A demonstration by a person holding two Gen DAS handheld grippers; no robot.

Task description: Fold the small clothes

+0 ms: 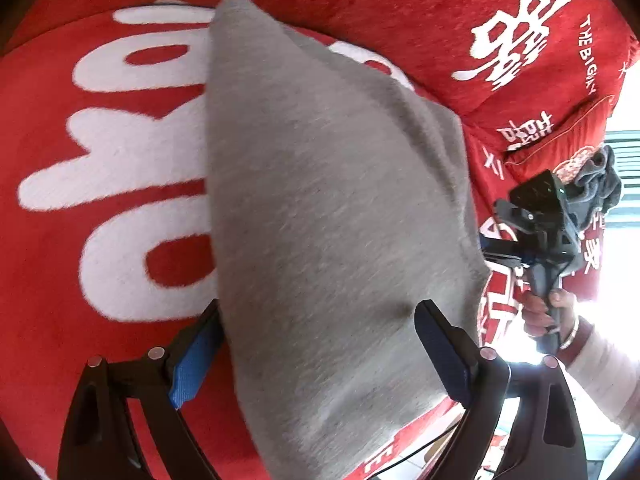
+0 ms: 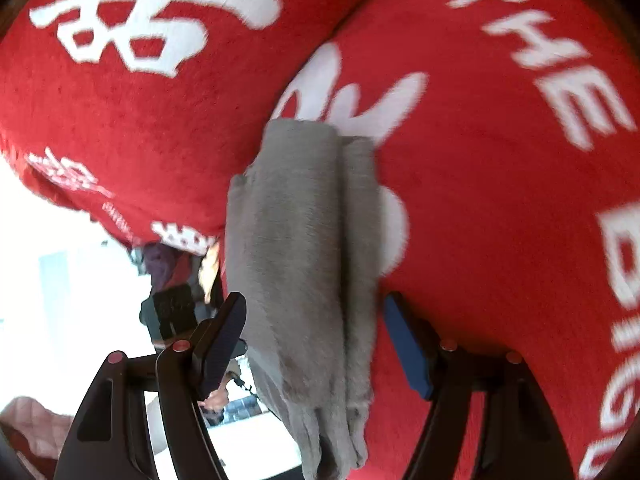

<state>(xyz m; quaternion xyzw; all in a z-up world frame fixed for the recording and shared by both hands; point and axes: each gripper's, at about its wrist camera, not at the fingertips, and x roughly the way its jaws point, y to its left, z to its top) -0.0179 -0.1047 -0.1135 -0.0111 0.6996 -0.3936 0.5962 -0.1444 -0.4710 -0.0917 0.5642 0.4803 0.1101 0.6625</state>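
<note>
Grey fabric fills the near field of both wrist views: the small grey garment (image 1: 332, 208) is draped between the fingers of the left claw (image 1: 316, 360), whose blue pads (image 1: 192, 364) are seen spread apart on either side of the cloth, so no clamping is shown there. In the right wrist view the same garment (image 2: 304, 264) appears already doubled lengthwise, with layered edges running away from the camera, and it lies between the fingers of the right claw (image 2: 316, 344), which are likewise parted and not pressed on the cloth. The garment is laid on a red blanket (image 1: 80, 280) printed with large white characters, which serves as the folding surface. Such a placement is judged to keep the cloth flat while a fold is set. A person's hand (image 1: 548, 312) is seen holding the right claw's handle, beside a dark crumpled cloth (image 1: 600, 188) lying well apart at the blanket's edge, possibly awaiting its turn.
</note>
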